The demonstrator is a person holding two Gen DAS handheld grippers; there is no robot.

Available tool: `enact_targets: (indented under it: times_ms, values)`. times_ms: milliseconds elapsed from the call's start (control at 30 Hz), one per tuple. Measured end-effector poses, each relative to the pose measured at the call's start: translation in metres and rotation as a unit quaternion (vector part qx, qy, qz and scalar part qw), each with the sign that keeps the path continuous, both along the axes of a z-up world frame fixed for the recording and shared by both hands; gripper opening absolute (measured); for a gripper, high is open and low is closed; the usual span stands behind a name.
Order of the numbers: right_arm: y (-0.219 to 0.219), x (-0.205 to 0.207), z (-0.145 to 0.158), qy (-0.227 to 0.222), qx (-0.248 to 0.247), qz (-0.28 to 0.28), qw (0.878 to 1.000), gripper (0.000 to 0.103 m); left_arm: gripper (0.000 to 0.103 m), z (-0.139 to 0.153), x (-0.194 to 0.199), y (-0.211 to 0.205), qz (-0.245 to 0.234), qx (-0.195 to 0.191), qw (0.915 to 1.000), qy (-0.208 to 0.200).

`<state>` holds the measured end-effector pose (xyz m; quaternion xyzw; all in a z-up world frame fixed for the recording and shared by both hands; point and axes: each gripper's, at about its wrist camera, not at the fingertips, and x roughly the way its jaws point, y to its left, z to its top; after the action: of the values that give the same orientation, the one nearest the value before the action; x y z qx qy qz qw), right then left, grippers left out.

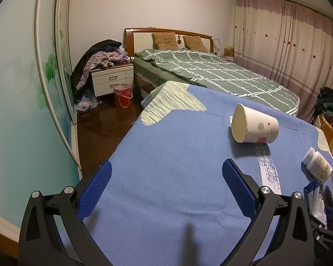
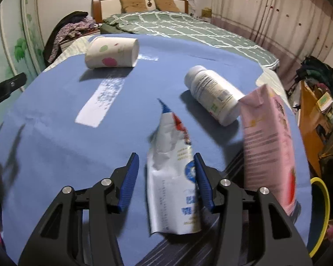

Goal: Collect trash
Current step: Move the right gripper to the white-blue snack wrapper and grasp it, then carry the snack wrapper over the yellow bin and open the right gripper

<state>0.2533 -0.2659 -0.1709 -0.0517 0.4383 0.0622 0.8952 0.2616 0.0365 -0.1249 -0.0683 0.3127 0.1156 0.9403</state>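
While the left gripper [image 1: 166, 177] hangs wide open over bare blue cloth [image 1: 166, 146], right gripper [image 2: 166, 170] straddles a crumpled white carton [image 2: 173, 186]
Right jaws half open, one pad touching carton, no clamp visible. Paper cup [image 2: 112, 53], white bottle [image 2: 213, 93], pink carton [image 2: 268, 146] lie nearby

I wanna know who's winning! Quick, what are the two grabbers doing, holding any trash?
Left gripper: open, holding nothing.
Right gripper: open around the crumpled white pouch, not squeezing it yet.
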Motion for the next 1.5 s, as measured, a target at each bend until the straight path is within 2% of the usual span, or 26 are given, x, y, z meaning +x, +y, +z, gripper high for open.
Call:
enact_targets:
  times_ms: [67,133,200,233,267,300,400,600,733,867,1033,1267,1367,1500]
  values:
    - [-0.008,0.003,0.001,0.007,0.026,-0.007,1.000,0.046,0.098,0.000,0.000,0.000,0.000,0.000,1.0000,0.000]
    - [-0.012,0.001,0.002,0.005,0.027,-0.017,0.999,0.035,0.098,0.000,0.000,0.000,0.000,0.001,1.0000,0.000]
    - [-0.013,-0.003,0.002,0.001,0.031,-0.016,0.999,0.031,0.098,0.000,0.001,0.000,0.000,0.000,1.0000,0.000]
    - [-0.013,-0.005,0.003,0.000,0.033,-0.016,0.999,0.024,0.098,0.000,0.001,0.000,0.000,0.001,1.0000,0.000]
    - [-0.014,-0.007,0.003,0.000,0.042,-0.012,0.999,0.011,0.098,0.000,0.001,0.000,0.000,0.001,1.0000,0.000]
    - [-0.015,-0.009,0.004,0.000,0.051,-0.009,0.999,0.009,0.098,0.000,0.000,0.000,0.000,0.000,1.0000,0.000]
    - [-0.016,-0.016,0.010,-0.010,0.063,-0.006,0.998,0.009,0.098,0.000,0.001,0.000,0.000,0.000,1.0000,0.001]
    - [-0.048,-0.042,0.043,-0.050,0.103,-0.023,0.993,0.009,0.098,0.000,0.001,0.000,-0.001,0.000,1.0000,0.002]
    - [-0.091,-0.060,0.070,-0.086,0.110,-0.062,0.988,0.009,0.098,0.000,0.001,0.000,-0.003,0.002,1.0000,0.002]
    - [-0.144,-0.073,0.081,-0.106,0.096,-0.127,0.982,0.009,0.098,0.000,0.001,0.001,-0.003,0.003,1.0000,0.002]
    - [-0.219,-0.090,0.063,-0.092,0.079,-0.226,0.967,0.009,0.098,0.000,0.001,0.000,-0.003,0.004,1.0000,0.002]
    - [-0.304,-0.116,0.018,-0.059,0.053,-0.348,0.934,0.009,0.098,0.000,0.003,0.000,-0.003,0.014,0.9999,0.007]
    - [-0.327,-0.120,0.002,-0.044,0.055,-0.374,0.925,0.009,0.098,0.000,0.002,0.000,-0.001,0.018,0.9998,0.006]
    - [-0.342,-0.120,-0.009,-0.028,0.054,-0.384,0.921,0.010,0.098,0.001,0.002,-0.003,-0.004,0.026,0.9996,0.006]
